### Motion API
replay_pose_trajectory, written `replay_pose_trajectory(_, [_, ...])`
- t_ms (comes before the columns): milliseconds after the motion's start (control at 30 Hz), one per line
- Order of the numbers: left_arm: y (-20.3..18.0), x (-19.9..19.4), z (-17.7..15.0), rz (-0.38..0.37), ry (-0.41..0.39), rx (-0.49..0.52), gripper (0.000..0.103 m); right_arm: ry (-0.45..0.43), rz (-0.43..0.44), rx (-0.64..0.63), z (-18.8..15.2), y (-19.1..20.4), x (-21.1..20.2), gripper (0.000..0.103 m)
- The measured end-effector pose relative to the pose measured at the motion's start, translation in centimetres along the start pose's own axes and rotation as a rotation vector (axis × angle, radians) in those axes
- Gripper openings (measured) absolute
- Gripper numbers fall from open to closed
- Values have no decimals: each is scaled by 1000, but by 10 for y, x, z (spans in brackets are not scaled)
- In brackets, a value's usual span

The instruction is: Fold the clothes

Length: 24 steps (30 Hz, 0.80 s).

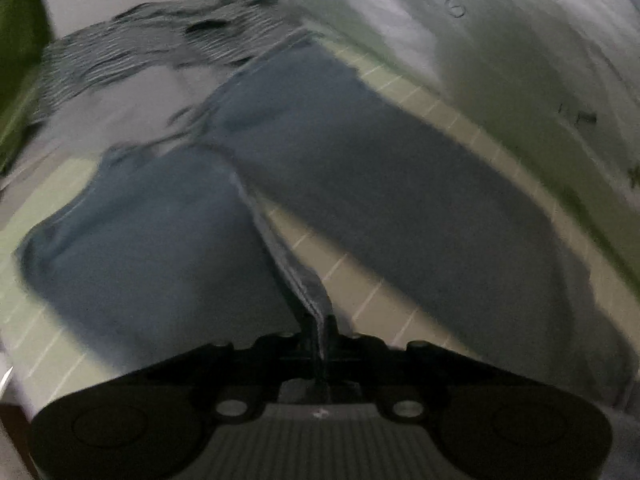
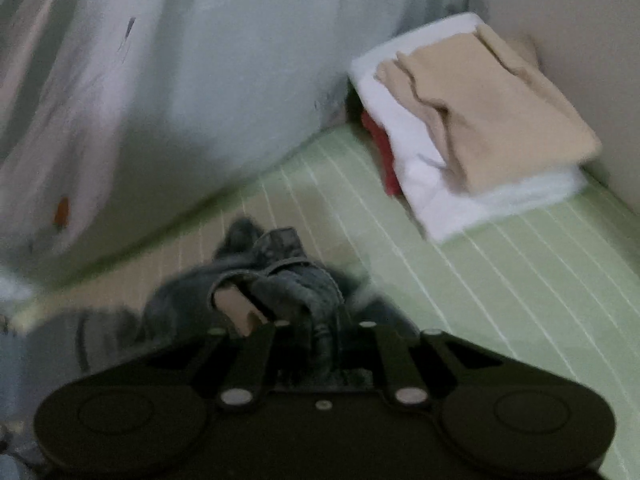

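Observation:
A pair of blue jeans (image 1: 360, 184) lies spread on a green striped mat (image 1: 384, 92), legs running away from me in the left wrist view. My left gripper (image 1: 320, 328) is shut on a raised seam edge of the jeans (image 1: 296, 276), which stands up as a ridge from between the fingers. In the right wrist view my right gripper (image 2: 324, 344) is shut on a bunched part of the jeans (image 2: 288, 276), with a pale patch of lining showing in the folds.
A folded stack (image 2: 472, 128) of beige, white and red clothes sits at the back right by a wall. A pale curtain (image 2: 168, 80) hangs along the mat's (image 2: 500, 264) far side. A grey striped garment (image 1: 152, 56) lies at the back left.

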State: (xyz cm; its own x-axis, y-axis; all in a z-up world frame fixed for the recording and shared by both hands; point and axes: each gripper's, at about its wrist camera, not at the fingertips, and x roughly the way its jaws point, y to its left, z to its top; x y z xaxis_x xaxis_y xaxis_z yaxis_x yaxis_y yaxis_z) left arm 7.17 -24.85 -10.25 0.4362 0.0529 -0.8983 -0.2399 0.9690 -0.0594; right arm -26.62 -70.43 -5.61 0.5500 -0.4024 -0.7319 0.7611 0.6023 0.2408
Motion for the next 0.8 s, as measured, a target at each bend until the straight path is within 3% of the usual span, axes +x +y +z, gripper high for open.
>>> replay_pose_trajectory(200, [39,10,-56,30,91,-26,4,178,-3,72,-65,-19,6,11])
replay_pose_trajectory(367, [32,19,-57,8,62,-11,3,207,10,27,-82,-14,23,11])
replay_pose_trajectory(533, [20,30,-44,-10,49,-44,3,211,14,59,-80,-37,50,11])
replay_pose_trajectory(800, [-25,62,14,-32,6,-61,3,153,5,29,-23,17,128,11])
